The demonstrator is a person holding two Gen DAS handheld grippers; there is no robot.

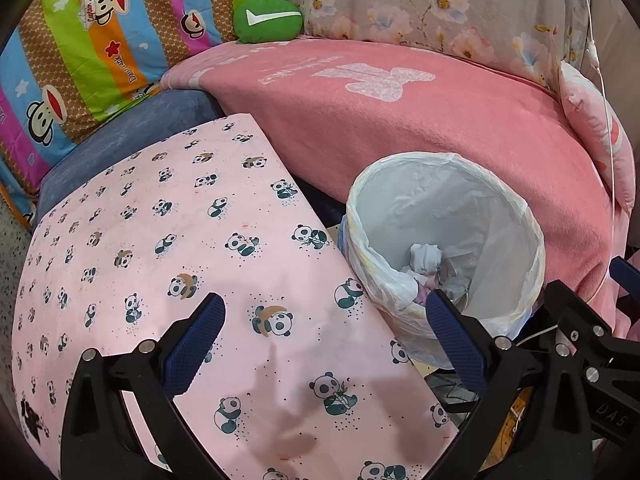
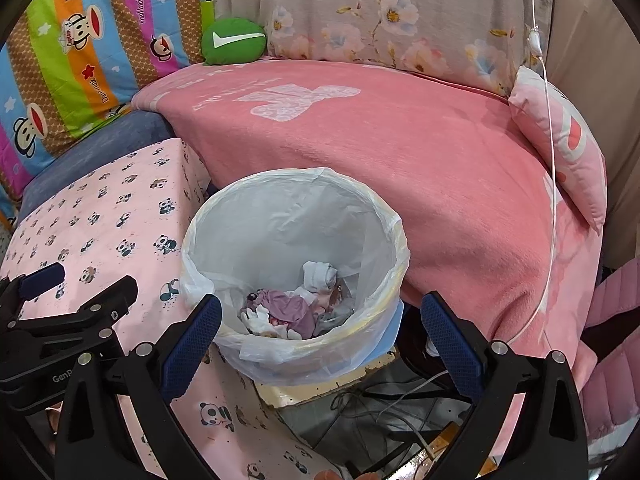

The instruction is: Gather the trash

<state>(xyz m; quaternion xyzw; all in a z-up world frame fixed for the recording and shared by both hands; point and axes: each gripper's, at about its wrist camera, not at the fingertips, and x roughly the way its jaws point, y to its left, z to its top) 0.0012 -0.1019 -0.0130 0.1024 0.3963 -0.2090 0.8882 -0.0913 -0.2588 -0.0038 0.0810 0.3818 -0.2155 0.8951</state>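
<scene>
Hovering over the lined trash bin, the right gripper is spread wide — empty. Crumpled trash lies inside. The left gripper is likewise released, above the panda-print cloth.

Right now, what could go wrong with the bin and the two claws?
1. The white plastic-lined round trash bin stands at the edge of the pink panda-print cloth surface, above a tangle of cables. A bump from the open right claw might tip it.
2. The thin white cord hanging over the pink blanket runs close to the right claw and could snag.
3. The open left claw hovers beside the bin's rim and might catch the loose liner.
</scene>
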